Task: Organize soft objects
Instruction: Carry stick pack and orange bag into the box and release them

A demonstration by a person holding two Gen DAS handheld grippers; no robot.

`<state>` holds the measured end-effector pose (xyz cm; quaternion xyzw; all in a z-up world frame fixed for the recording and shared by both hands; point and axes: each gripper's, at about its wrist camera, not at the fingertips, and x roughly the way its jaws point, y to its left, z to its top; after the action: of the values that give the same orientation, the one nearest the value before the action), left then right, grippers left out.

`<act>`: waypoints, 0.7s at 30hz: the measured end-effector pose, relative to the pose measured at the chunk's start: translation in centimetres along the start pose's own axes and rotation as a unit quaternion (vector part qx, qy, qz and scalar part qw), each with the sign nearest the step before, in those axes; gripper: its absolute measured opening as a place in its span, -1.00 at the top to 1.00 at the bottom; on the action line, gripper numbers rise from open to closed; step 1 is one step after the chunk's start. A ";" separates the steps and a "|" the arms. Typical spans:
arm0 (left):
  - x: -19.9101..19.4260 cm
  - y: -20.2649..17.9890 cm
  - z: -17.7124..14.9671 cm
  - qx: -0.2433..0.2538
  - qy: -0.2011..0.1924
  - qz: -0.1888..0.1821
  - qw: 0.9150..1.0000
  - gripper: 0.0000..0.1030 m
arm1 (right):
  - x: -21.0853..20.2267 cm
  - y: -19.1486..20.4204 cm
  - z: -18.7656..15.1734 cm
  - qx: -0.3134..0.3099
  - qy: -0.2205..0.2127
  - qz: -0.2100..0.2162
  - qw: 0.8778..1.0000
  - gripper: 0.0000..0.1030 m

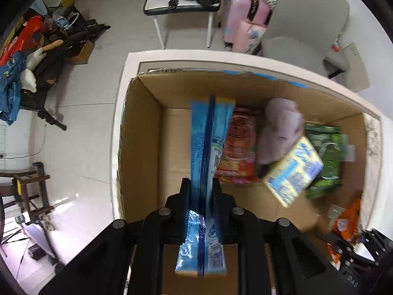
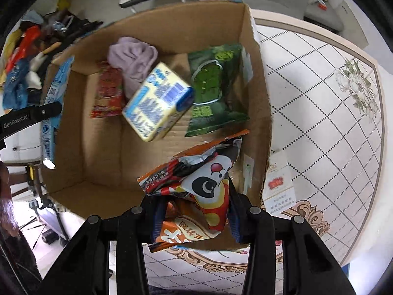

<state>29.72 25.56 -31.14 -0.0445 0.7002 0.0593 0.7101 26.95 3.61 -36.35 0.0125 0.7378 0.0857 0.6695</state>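
Left gripper [image 1: 202, 186]: fingers clenched edge-on across a flat blue sealed packet [image 1: 208, 142]. Packet is pinched on its broad faces, so it stands thin-side up. Its long axis runs straight forward from the fingers, far end pointing into the cardboard box [image 1: 145, 132]; near end trails back between the finger mounts. Grip sits at about mid-length, probably so the limp packet does not fold.

Right gripper [image 2: 194, 194]: fingers clenched on a crumpled orange snack bag [image 2: 196, 184] with a panda face. Bag is bunched and creased between the fingers, its upper end fanning forward and left over the near right corner of the box; no clear long axis.

Both items hang above the open box, not yet released. Judgement: the step in hand is dropping each into free floor space.

Box contents, outward from the grippers: a yellow-and-blue tissue pack [image 2: 157, 103] blurred and tilted, apparently in mid-fall or resting askew; a green bag [image 2: 216, 86] against the right wall; a red packet [image 2: 108, 93] and a lilac cloth [image 2: 132, 59] towards the far wall. Left half of the floor is bare cardboard.

Box stands on the patterned worktop [image 2: 319, 123].
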 end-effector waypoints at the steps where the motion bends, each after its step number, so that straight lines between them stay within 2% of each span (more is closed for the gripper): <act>1: 0.5 0.1 0.3 0.000 0.007 0.007 1.000 0.68 | 0.3 0.0 0.1 0.001 0.006 -0.001 1.000 0.10; 3: 1.1 0.2 0.5 -0.001 0.012 0.012 1.000 0.65 | 0.9 -0.1 0.1 0.007 0.015 0.000 1.000 0.05; 5: 1.2 0.5 0.5 -0.004 0.010 0.015 1.000 0.47 | 1.0 -0.1 0.1 0.008 0.015 -0.008 1.000 -0.06; 9: 0.8 0.3 0.1 0.004 0.006 0.017 1.000 0.39 | 0.8 -0.1 0.1 0.007 0.009 -0.011 1.000 -0.69; 12: 0.3 0.3 -0.6 0.007 0.002 0.004 1.000 0.24 | 0.5 -0.1 -0.1 0.003 0.006 -0.017 1.000 -0.70; 15: -0.8 0.1 -1.9 0.006 -0.011 -0.015 1.000 -0.16 | 0.1 0.3 -0.4 -0.002 -0.004 -0.024 1.000 -0.75; 17: -1.6 0.0 -3.2 0.005 -0.023 -0.021 1.000 -0.66 | -0.3 0.5 -0.7 -0.003 -0.011 -0.027 1.000 -0.76; 21: -3.4 -0.5 -6.1 0.006 -0.044 -0.029 0.999 -0.84 | -1.4 1.4 -1.6 -0.011 -0.029 -0.027 0.999 -0.78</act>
<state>23.70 24.10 -27.87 -0.0576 0.6667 0.0364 0.7422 25.37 4.65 -34.58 -0.0124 0.7174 0.0757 0.6925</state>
